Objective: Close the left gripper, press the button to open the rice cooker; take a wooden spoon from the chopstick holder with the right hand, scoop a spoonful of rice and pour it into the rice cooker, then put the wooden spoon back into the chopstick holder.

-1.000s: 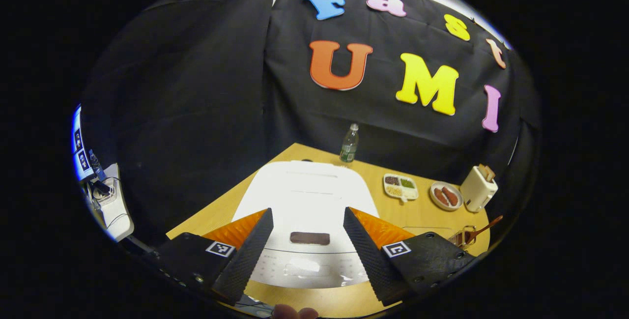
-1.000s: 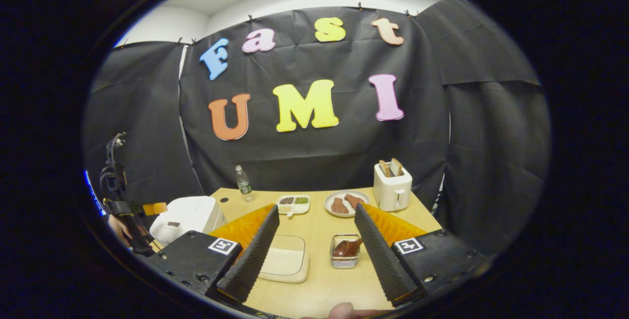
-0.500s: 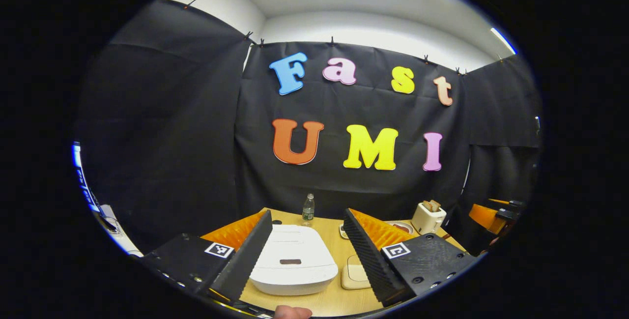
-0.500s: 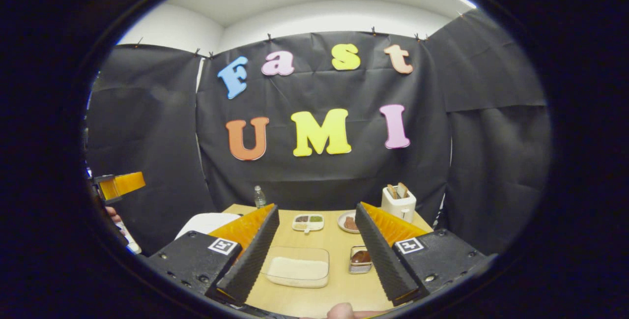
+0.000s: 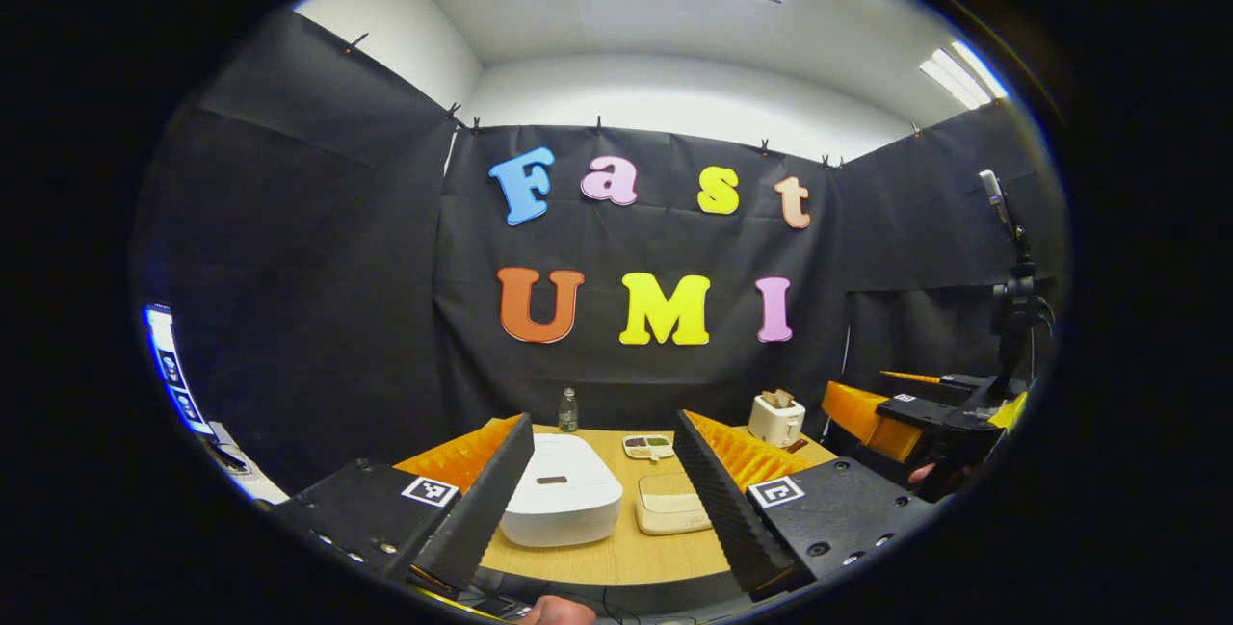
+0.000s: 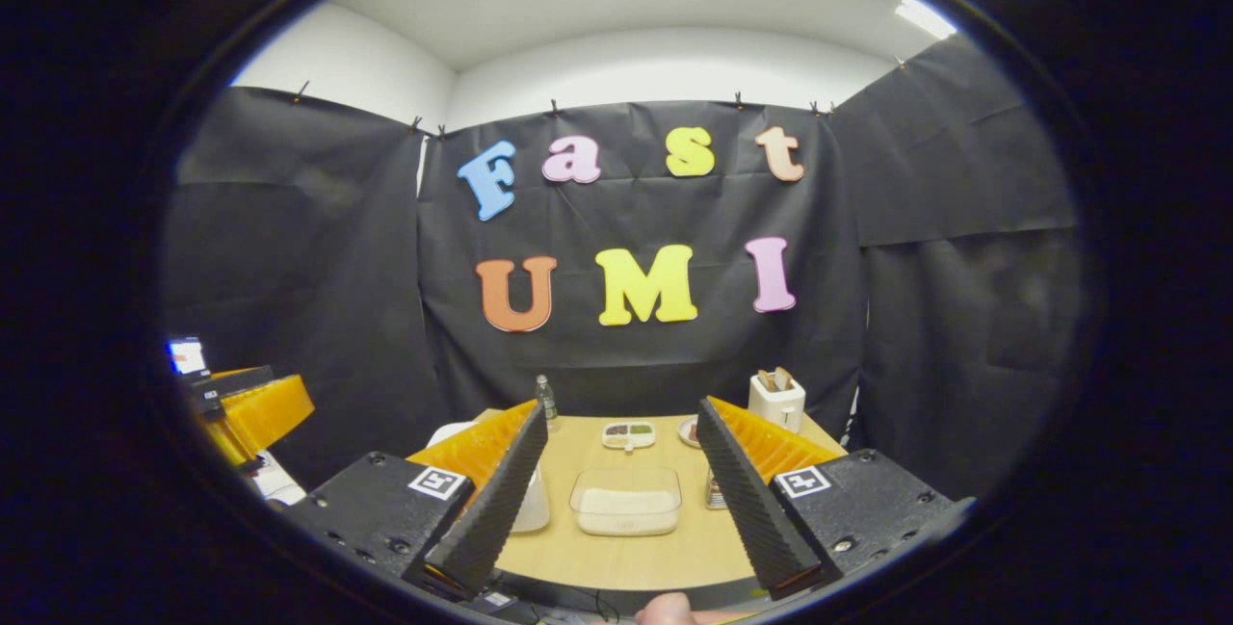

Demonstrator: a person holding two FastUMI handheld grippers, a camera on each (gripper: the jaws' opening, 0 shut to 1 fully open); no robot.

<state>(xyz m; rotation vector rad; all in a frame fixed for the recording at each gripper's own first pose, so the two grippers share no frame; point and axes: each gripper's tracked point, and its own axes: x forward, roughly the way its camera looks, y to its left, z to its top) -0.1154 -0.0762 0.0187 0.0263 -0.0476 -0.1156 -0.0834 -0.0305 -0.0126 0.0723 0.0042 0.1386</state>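
Both tongs [image 5: 602,500] farther from table [image 5: 616,558]

Wooden table [image 6: 616,558] under rice cooker [image 5: 562,492]

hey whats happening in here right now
A person holds a gripper in each hand, both raised in front of a wooden table, both open and holding nothing. The left gripper faces the white rice cooker, whose lid is shut. The right gripper faces a clear container of rice. Farther back stand a water bottle, a divided dish and a toaster. Nothing on the table is being touched at this moment.
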